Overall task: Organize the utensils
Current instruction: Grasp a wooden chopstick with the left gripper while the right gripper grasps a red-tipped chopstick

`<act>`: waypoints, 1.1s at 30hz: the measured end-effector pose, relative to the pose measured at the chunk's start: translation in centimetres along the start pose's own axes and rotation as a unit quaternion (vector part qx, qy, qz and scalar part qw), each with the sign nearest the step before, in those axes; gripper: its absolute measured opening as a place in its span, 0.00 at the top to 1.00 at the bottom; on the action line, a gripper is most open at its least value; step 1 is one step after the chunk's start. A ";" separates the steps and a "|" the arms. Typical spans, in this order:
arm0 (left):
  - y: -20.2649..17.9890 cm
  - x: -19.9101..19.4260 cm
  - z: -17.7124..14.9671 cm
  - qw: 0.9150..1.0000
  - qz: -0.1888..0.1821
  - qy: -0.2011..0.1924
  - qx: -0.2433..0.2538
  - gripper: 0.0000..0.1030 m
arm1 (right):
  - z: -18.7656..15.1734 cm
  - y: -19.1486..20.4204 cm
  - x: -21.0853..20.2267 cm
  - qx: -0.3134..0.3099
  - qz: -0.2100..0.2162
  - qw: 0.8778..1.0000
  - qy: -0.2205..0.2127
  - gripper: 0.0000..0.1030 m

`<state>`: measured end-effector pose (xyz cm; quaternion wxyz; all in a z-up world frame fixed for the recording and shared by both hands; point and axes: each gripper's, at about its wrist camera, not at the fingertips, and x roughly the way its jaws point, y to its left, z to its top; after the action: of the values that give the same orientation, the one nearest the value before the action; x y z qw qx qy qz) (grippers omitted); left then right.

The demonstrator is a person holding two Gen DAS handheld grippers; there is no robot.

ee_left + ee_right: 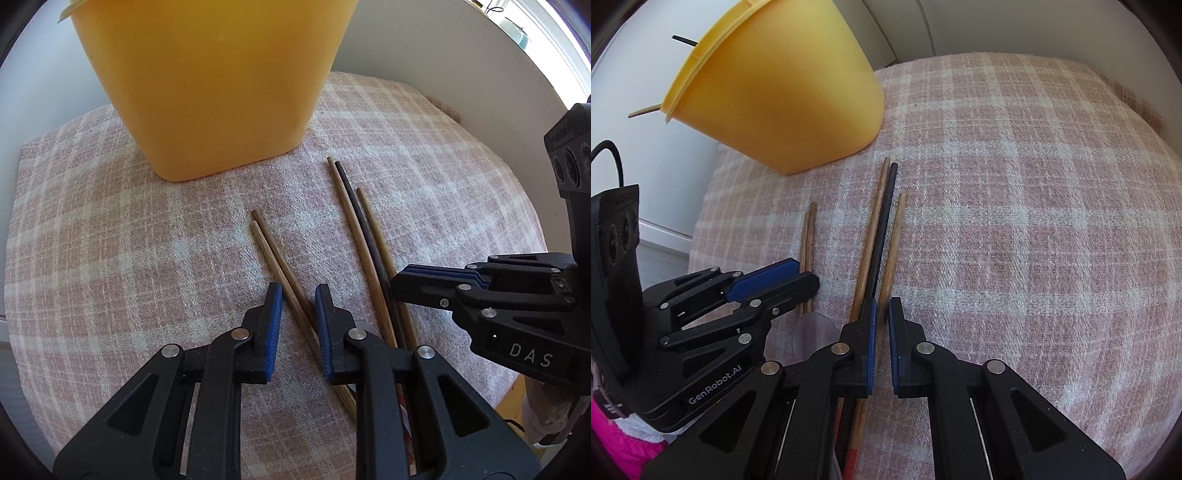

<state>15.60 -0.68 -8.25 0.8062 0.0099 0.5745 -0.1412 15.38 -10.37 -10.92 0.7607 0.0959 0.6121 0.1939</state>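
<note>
**Chopstick pickup, both claws low**

Brown pair (273, 251) flat on plaid cloth (110, 240), just left of three more chopsticks (354, 221), all near yellow holder (221, 92). Light, stiff, thin, likely to roll or slip; best pinched across the middle of the shaft, both sticks together. Left claw (297, 291) pitched steeply down, straddling the pair, pads released with a gap showing. Right claw (882, 306) equally steep, clenched over the trio; cannot tell whether rightmost stick is pinched.
</note>
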 end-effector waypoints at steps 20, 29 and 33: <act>2.0 -1.5 -1.1 1.000 -0.015 0.007 -0.017 0.84 | 0.2 -0.2 -0.2 0.000 -0.021 1.000 -0.002 0.95; -1.0 0.5 0.4 1.000 0.004 0.012 0.022 0.84 | 0.6 0.3 0.3 -0.002 -0.030 1.000 0.001 0.95; 0.0 0.4 0.2 1.000 -0.003 0.014 0.006 0.84 | 0.7 -0.2 0.1 0.001 -0.032 0.999 -0.001 0.95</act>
<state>15.86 -0.79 -8.52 0.7973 0.0150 0.5852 -0.1472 16.12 -10.45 -10.90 0.7671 0.0772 0.6141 0.1691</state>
